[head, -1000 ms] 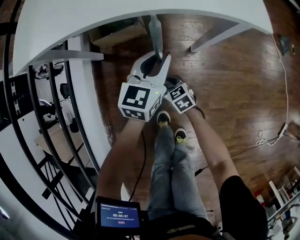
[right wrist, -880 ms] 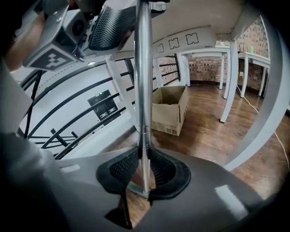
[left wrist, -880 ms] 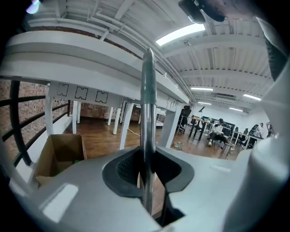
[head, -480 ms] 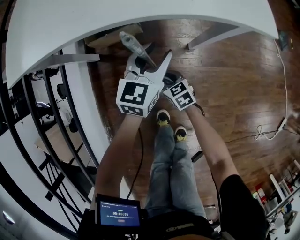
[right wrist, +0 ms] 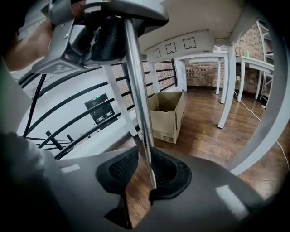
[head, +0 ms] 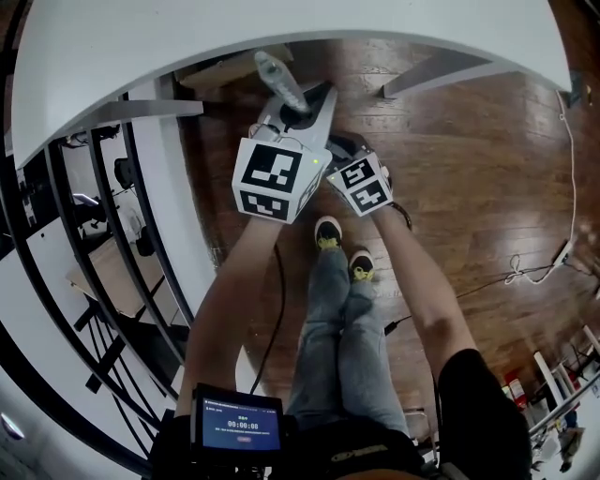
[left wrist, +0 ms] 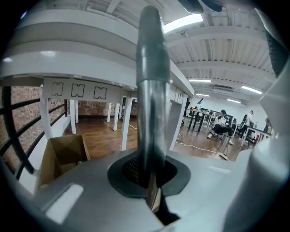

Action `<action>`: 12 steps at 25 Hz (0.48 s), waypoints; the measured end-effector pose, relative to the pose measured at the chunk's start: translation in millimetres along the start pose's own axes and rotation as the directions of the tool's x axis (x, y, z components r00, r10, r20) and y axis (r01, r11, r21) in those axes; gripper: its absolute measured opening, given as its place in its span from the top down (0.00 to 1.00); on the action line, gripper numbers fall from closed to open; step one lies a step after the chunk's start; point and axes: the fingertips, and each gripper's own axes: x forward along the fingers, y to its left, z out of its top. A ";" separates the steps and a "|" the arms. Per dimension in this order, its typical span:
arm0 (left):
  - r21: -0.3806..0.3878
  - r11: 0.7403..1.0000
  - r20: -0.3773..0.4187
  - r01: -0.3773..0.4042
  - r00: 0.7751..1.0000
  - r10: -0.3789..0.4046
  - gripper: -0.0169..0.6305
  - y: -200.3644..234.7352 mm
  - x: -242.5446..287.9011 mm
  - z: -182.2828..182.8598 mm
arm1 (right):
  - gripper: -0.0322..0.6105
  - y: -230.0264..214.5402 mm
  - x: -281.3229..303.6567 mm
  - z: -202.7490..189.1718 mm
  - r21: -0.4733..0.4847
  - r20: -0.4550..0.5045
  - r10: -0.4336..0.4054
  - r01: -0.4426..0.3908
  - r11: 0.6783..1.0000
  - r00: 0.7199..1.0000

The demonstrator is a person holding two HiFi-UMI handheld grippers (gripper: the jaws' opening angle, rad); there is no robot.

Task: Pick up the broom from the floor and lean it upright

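Note:
The broom's grey metal handle (left wrist: 152,90) stands upright in front of me, its top end (head: 279,80) showing under the white table's edge. My left gripper (left wrist: 149,174) is shut on the handle, which passes between its black pads. In the right gripper view the same handle (right wrist: 138,99) runs down between the jaws of my right gripper (right wrist: 141,171). Those jaws are opening: the handle lies against the right pad (right wrist: 170,174) with a gap to the left pad. The left gripper (right wrist: 104,36) grips the handle higher up. The broom's head is hidden.
A white table (head: 281,28) curves overhead, its legs (right wrist: 229,90) standing on the wooden floor. An open cardboard box (right wrist: 167,115) sits under it. A black railing (head: 84,281) runs along the left. A cable (head: 534,272) lies at the right. My feet (head: 328,234) are just below the grippers.
The left gripper's jaws stood wide around the handle half a second ago and have now shut on it. The handle's top end has swung a little to the left.

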 end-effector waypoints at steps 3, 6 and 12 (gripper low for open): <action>-0.017 0.999 -0.056 0.027 0.998 -0.028 0.95 0.0 -2.2 -2.4 | 0.88 -0.9 -1.2 -0.3 0.018 0.008 -0.021 0.021 1.000 1.000; -0.029 0.998 -0.104 0.064 0.992 -0.067 0.95 -0.8 -1.8 -5.7 | 0.89 1.3 -1.4 -4.1 0.046 0.014 -0.019 0.019 0.999 1.000; 0.015 0.992 -0.196 0.126 0.973 -0.120 0.95 -13.2 4.5 -10.0 | 0.90 10.2 -2.3 -5.0 0.118 0.010 0.025 -0.026 0.993 1.000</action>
